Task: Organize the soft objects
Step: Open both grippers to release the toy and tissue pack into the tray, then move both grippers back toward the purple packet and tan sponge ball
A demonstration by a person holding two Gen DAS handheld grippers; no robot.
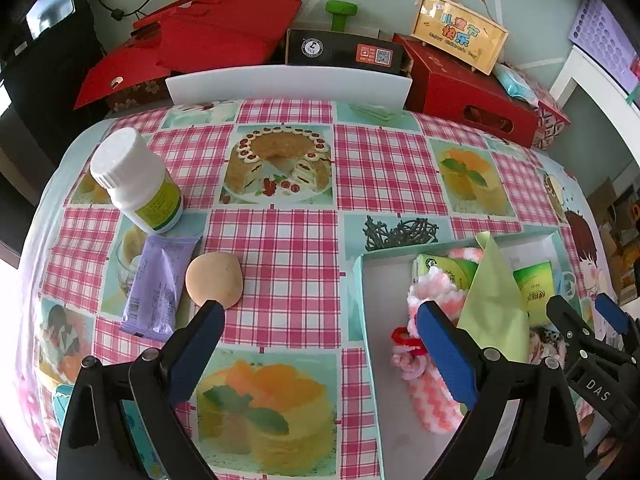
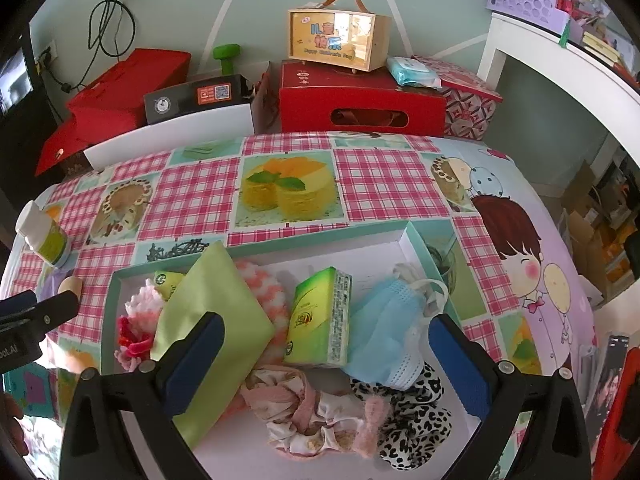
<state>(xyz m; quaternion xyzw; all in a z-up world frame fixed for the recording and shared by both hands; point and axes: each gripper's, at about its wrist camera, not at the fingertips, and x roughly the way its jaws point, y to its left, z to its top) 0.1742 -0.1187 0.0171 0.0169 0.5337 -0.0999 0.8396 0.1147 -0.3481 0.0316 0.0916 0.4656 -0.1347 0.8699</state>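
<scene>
A shallow teal-rimmed box (image 2: 412, 240) on the table holds soft things: a green cloth (image 2: 212, 304), a pink-white knitted piece (image 2: 272, 292), a green tissue pack (image 2: 318, 320), a blue face mask (image 2: 384, 332), a pink scrunchie (image 2: 304, 408) and a leopard scrunchie (image 2: 416, 412). My right gripper (image 2: 326, 344) is open and empty above the box. My left gripper (image 1: 320, 332) is open and empty over the tablecloth, left of the box (image 1: 362, 320). A beige puff (image 1: 214, 283) and a purple packet (image 1: 158, 288) lie near its left finger.
A white pill bottle (image 1: 134, 178) stands on the left of the table. Red boxes (image 1: 464, 92), a black box (image 1: 344, 52), a wooden case (image 1: 460, 34) and a white board (image 1: 288, 86) line the far edge. A white shelf (image 2: 560, 64) stands at right.
</scene>
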